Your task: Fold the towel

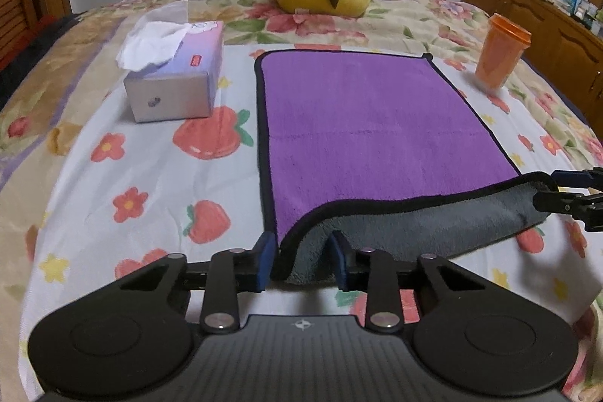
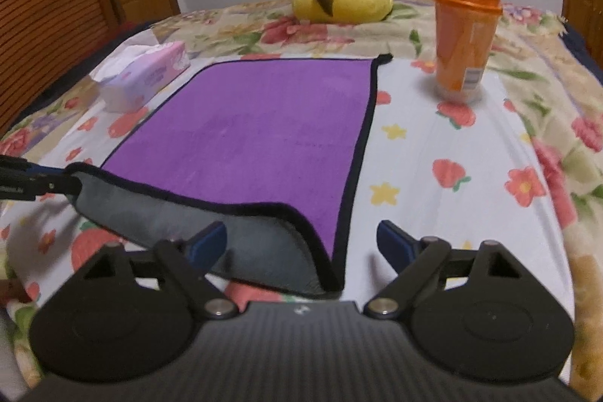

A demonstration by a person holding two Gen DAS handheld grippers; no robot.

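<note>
1. Nearest in, the left gripper (image 1: 301, 260) has its jaws spread, straddling the lifted near-left corner of the purple plush towel with grey underside and black trim (image 1: 361, 123); the blue pads (image 1: 267, 251) don't look pressed onto it.
2. The right gripper (image 2: 301, 243) has jaws wide apart too, the near-right corner lying between them, unpinched.
3. The near edge is curled up showing grey; the rest lies flat on the strawberry-print bed sheet (image 2: 433, 153) ahead of the jaws.
4. My read: grasping stage. Next, both should close on the corners, then carry them forward to the far edge.
5. Beyond, left: lilac tissue box (image 1: 177, 78). Right: orange lidded plastic cup (image 2: 465, 40).
</note>
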